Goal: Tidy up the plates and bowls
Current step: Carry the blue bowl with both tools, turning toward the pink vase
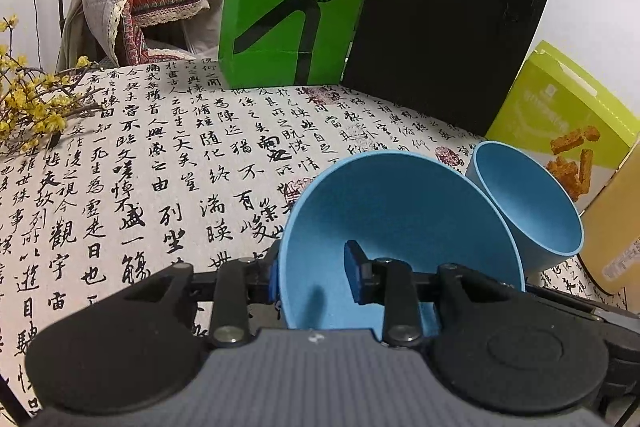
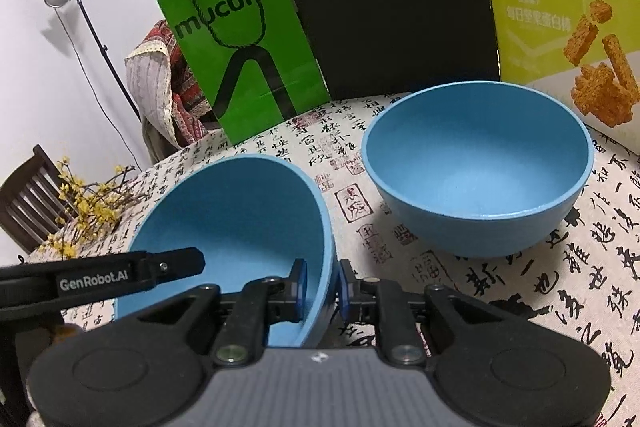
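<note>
With both the left gripper (image 1: 314, 277) and right gripper (image 2: 323, 291) clamped on opposite rims of the near blue bowl (image 2: 240, 219), they should probably lift level, then nest it squarely into the far blue bowl (image 2: 480, 163).

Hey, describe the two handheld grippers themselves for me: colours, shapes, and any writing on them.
Both look alike. The left gripper and right gripper each have a grey ribbed body, two round black housings and black linkage arms joined by silver bolts. Their fingers end in flat dark blue pads. In the right wrist view, the left gripper's black side reads GenRobot.AI in white. No cables or sleeves show.
</note>
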The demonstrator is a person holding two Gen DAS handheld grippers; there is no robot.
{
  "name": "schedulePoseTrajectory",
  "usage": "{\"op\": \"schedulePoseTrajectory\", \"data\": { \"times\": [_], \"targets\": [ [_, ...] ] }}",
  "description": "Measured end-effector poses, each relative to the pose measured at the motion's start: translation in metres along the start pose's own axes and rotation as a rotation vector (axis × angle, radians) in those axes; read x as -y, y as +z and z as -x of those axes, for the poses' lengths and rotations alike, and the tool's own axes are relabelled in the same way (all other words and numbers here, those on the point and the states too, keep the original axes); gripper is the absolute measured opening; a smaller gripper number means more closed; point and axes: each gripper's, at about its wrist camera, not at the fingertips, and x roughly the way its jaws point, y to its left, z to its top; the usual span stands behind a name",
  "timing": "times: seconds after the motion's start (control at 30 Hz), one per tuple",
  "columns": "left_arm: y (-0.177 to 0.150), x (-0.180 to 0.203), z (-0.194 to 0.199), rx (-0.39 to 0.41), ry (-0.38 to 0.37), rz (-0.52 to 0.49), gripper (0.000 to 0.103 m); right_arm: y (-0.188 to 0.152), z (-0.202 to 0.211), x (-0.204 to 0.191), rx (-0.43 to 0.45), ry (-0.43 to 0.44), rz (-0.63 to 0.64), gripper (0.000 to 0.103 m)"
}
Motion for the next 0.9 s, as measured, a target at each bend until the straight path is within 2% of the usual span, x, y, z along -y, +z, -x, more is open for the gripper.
{"op": "schedulePoseTrajectory", "data": {
  "times": [0.57, 0.9],
  "targets": [
    [0.006, 0.004, 0.016, 0.043, 0.007, 0.004, 0.031, 0.005, 0.006, 0.001, 0.006, 0.03, -0.025, 0.013],
    [0.008, 0.014, 0.061, 0.093, 0.054, -0.018, 0.031, 0.011, 0.034, -0.01, 0.05, 0.085, -0.025, 0.013]
  ]
}}
